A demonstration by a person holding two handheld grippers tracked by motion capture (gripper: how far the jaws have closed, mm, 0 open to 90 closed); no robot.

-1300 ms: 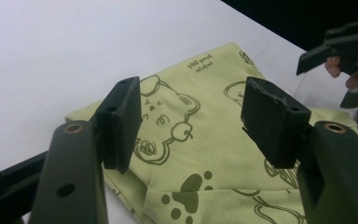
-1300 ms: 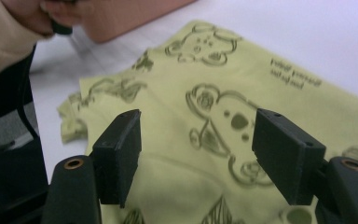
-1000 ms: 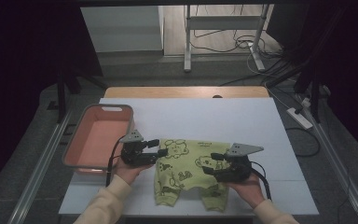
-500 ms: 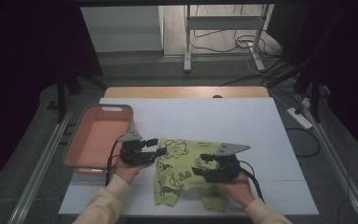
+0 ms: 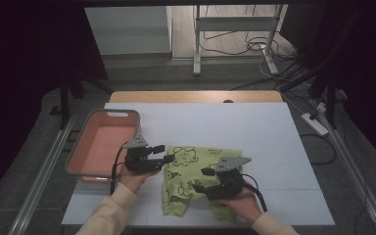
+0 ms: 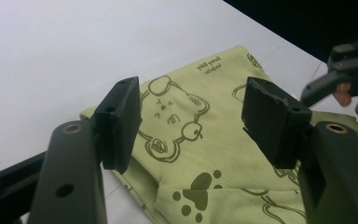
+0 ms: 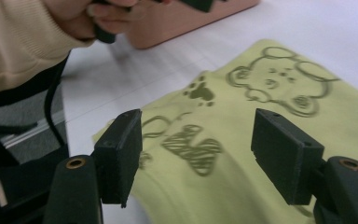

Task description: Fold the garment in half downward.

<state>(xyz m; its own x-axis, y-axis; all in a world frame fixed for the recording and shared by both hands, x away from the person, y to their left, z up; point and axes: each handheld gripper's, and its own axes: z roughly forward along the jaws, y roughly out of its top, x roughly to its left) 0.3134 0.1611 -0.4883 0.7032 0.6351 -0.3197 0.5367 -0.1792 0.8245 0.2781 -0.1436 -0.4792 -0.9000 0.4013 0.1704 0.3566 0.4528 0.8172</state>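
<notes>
Step in hand, by my reading: folding a small yellow-green printed garment [image 5: 192,176] that lies flat on the white table [image 5: 254,132], toward its near edge.

Left to right. A pink tray [image 5: 103,142] stands at the table's left side, just beside the left hand; it looks empty. Left tongs [image 5: 168,153] hover at the garment's upper left corner, jaws released and parted wide, nothing between the pads; in the left gripper view the bear print [image 6: 172,116] lies under the gap. Right tongs [image 5: 199,179] sit low over the garment's lower right part, jaws likewise released; in the right gripper view cloth lies below both pads, not gripped.

Next move, judged: each pair must come down onto an edge, clench a single layer, then lift and carry it across. Risk: catching two layers, since the lower left already looks doubled over.

Obstacles: only the tray, close to the left hand. Cables and a power strip lie on the floor, well apart.
</notes>
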